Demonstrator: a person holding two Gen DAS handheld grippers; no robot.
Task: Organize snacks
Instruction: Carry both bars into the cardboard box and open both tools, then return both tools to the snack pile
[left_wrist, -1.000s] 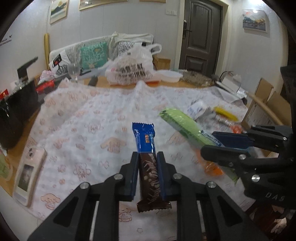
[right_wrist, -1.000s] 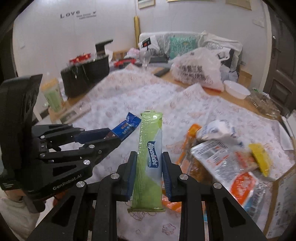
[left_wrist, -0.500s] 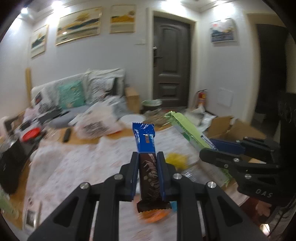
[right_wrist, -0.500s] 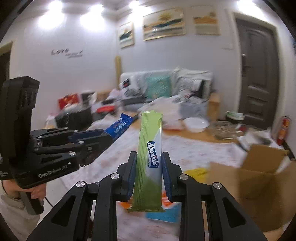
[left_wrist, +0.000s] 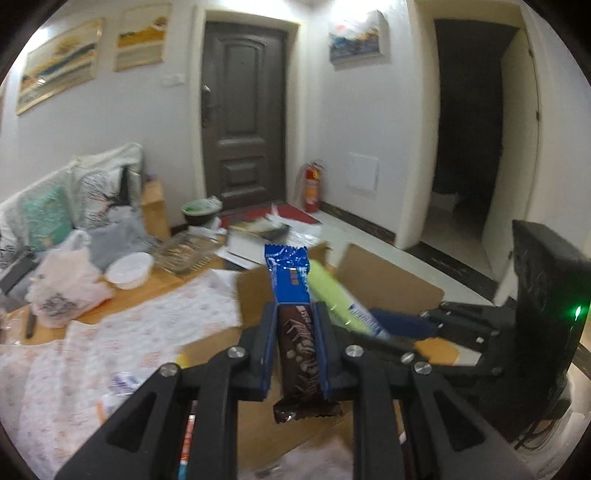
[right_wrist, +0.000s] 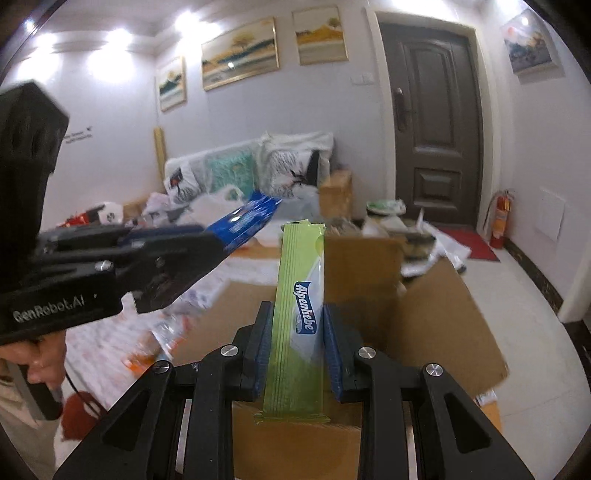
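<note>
My left gripper (left_wrist: 295, 314) is shut on a blue and brown snack bar (left_wrist: 291, 295) that sticks up between its pads. My right gripper (right_wrist: 297, 314) is shut on a long green Alpenliebe candy pack (right_wrist: 300, 306). Both are held in the air over an open brown cardboard box (right_wrist: 424, 314) beside the table. In the left wrist view the right gripper (left_wrist: 388, 332) comes in from the right with the green pack (left_wrist: 340, 302) over the box (left_wrist: 388, 280). In the right wrist view the left gripper (right_wrist: 192, 254) comes in from the left with the blue bar (right_wrist: 247, 221).
The table with its patterned cloth (left_wrist: 110, 332) lies to the left, with loose snack packets (right_wrist: 162, 339), a white plastic bag (left_wrist: 62, 284) and a white bowl (left_wrist: 129, 269). A sofa with cushions (right_wrist: 251, 170), a dark door (left_wrist: 243, 114) and a fire extinguisher (left_wrist: 312, 186) stand behind.
Both grippers have risen and swung right from over the table to over the cardboard box, each still gripping its snack. The views now face the door and floor.
</note>
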